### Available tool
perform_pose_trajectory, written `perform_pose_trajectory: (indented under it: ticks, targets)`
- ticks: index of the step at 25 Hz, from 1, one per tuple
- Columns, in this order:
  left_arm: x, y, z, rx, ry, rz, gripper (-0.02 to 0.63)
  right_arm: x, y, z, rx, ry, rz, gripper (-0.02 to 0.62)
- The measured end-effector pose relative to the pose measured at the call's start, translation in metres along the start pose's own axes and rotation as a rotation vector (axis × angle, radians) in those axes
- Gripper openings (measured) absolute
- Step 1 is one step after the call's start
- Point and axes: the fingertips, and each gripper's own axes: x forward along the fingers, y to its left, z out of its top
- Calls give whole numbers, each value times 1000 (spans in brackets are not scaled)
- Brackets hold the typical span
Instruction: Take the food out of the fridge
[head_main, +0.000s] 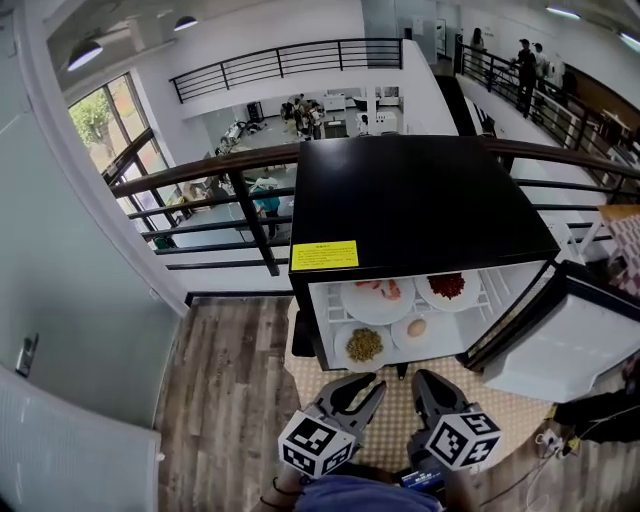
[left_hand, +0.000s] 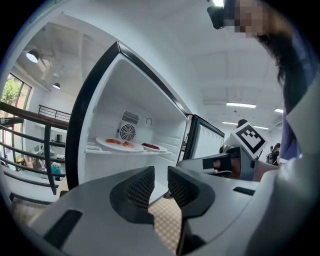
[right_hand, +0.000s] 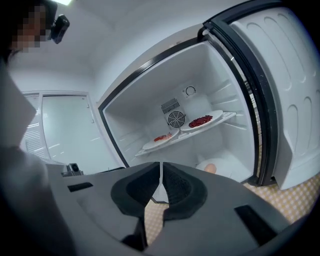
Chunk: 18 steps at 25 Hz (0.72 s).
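— How did the tools stand?

— Your left tool (left_hand: 161, 172) was slightly open, with a narrow gap between its jaws and nothing in it. Your right tool (right_hand: 161, 167) was closed, jaws meeting and empty. Both hung just in front of the open fridge (head_main: 420, 200), touching nothing.

— And the food?

— All inside. On the upper shelf (right_hand: 230, 116) a plate of pink pieces (head_main: 378, 297) sat at left and a plate of dark red bits (head_main: 447, 288) at right. Below them were a plate of yellow-green bits (head_main: 364, 346) and a plate with a pale round item (head_main: 417, 329).

— Anything hidden?

— In your left gripper view the tool's own body hid the lower plates. In your right gripper view only part of the pale item's plate showed. What each food was remained unclear. The door (head_main: 560, 340) stood open at right, cut off at the frame edge.
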Motion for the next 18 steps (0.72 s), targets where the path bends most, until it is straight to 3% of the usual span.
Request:
perform_pose_trajectory:
  ticks: [8,10,18]
  targets:
    - [3,28,11,-6,-28,15,77,46,-4,28,108,-48,44,32]
    - [5,35,11,-2,-26,19,77,58,-5,30,127,-38,44,108]
    - [5,48,4,-17,-8,31,77,95,-3,45,309,-51,8,216]
